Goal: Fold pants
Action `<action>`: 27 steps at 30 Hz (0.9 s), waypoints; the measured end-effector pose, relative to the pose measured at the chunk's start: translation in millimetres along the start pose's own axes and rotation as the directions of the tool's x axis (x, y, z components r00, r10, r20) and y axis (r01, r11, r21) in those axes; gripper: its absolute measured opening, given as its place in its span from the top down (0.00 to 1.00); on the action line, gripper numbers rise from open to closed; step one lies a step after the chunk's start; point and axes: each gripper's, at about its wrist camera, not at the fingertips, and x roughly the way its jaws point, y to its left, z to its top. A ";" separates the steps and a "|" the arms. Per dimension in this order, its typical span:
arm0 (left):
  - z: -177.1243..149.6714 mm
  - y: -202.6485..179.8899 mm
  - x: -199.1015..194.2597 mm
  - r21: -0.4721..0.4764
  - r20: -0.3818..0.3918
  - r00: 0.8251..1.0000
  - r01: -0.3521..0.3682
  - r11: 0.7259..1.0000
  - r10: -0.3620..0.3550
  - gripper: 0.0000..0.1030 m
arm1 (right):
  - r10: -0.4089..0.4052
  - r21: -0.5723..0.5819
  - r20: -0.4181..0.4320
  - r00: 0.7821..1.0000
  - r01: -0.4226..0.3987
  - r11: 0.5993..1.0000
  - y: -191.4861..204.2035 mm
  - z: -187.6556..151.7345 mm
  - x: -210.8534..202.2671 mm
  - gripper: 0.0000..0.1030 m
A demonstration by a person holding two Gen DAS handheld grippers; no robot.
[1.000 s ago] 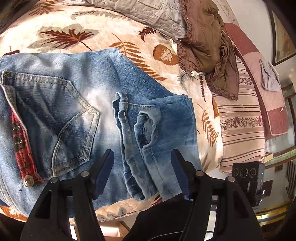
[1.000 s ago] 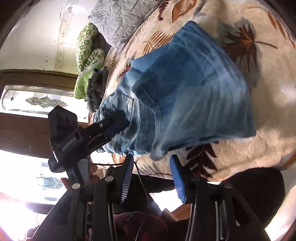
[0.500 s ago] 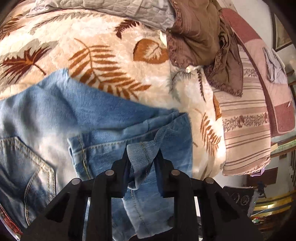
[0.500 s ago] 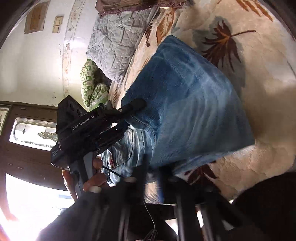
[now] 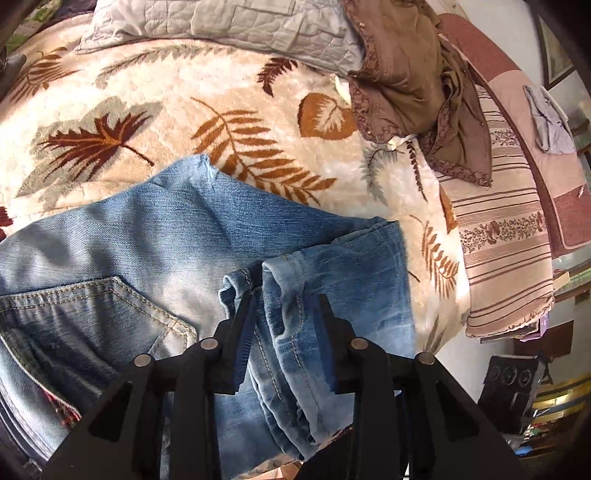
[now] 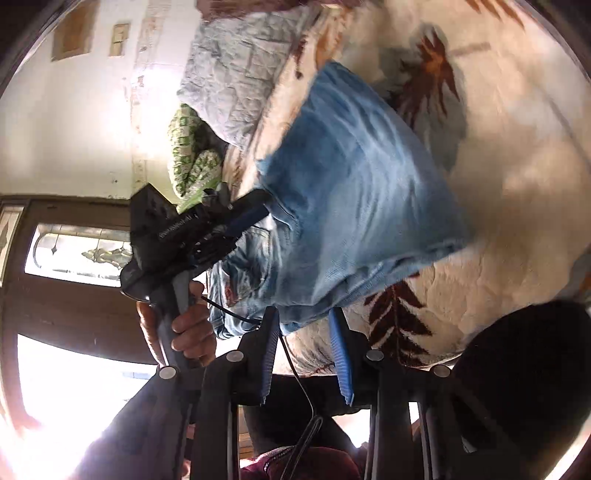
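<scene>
Pants lie folded on the bed, hems between your left gripper jaws, a fold edge between the right gripper jaws. Both sets are opening, pads apparently clear of the denim. Withdraw straight back so the layers stay aligned.

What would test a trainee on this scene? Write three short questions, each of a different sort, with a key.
1. True or false: the jeans lie on a leaf-patterned blanket.
2. What colour is the garment heaped beside the pillow? A brown, B green, C white.
3. Fill in: the jeans' back pocket faces ____.
Key: 1 true; 2 A; 3 up.
</scene>
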 end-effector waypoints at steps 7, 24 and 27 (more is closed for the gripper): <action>-6.9 -40.0 29.1 0.076 0.001 1.000 -0.012 0.997 0.012 0.55 | -0.158 -0.176 0.287 0.945 0.214 0.961 22.8 63.4 -14.9 0.71; -35.8 -39.7 14.1 0.096 0.038 0.990 -0.140 0.985 0.137 0.54 | -0.371 -0.145 0.231 0.899 0.409 0.901 14.7 63.9 18.5 0.66; -45.3 -31.9 -9.1 0.072 0.080 0.981 -0.184 0.980 0.178 0.45 | -0.381 -0.170 0.224 0.897 0.421 0.891 28.9 52.7 21.7 0.57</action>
